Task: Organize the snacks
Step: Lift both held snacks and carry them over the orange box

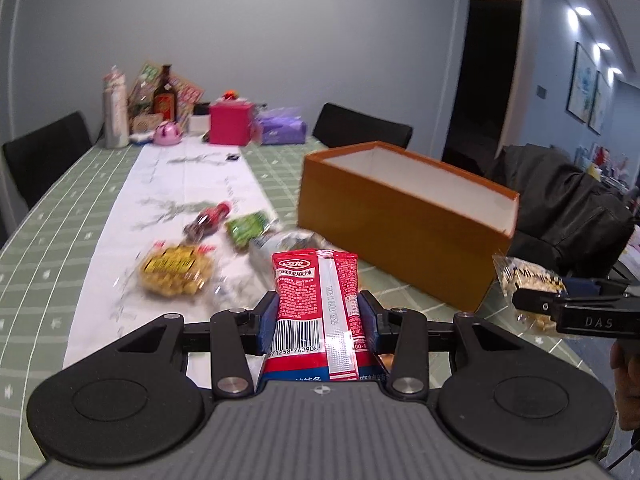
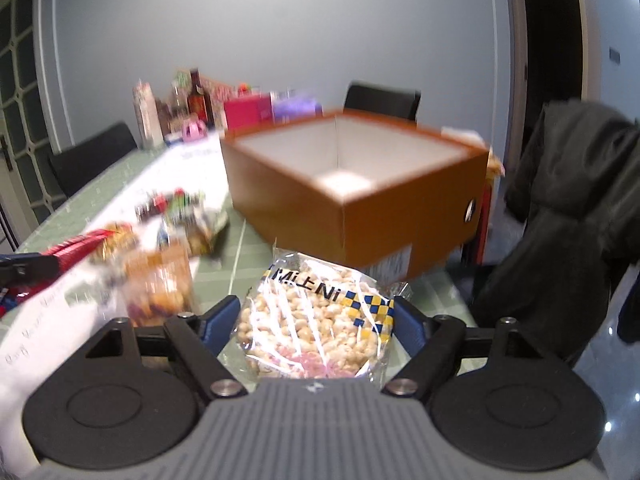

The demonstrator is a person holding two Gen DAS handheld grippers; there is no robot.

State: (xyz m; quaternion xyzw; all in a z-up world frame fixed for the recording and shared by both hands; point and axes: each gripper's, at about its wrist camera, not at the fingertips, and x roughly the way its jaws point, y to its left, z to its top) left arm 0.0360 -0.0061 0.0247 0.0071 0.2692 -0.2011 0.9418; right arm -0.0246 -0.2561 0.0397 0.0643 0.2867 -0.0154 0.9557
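My left gripper (image 1: pixel 319 312) is shut on a red snack packet (image 1: pixel 316 304), held upright above the table. My right gripper (image 2: pixel 316 312) is shut on a clear puffed-rice cake packet (image 2: pixel 320 320); it also shows at the right edge of the left wrist view (image 1: pixel 528 284). An open orange box (image 1: pixel 404 220) with a white inside stands on the table ahead and right of the left gripper, and just beyond the right gripper (image 2: pixel 352 208). Loose snacks lie on the white runner: a yellow bag (image 1: pixel 176 272), a green packet (image 1: pixel 248 228), a red packet (image 1: pixel 208 220).
The table (image 1: pixel 52 248) has a green checked cloth. At its far end stand a bottle (image 1: pixel 164 96), a pink box (image 1: pixel 231 123) and a purple pack (image 1: pixel 280 128). Black chairs (image 1: pixel 362 126) stand around. A dark coat (image 2: pixel 568 208) hangs at the right.
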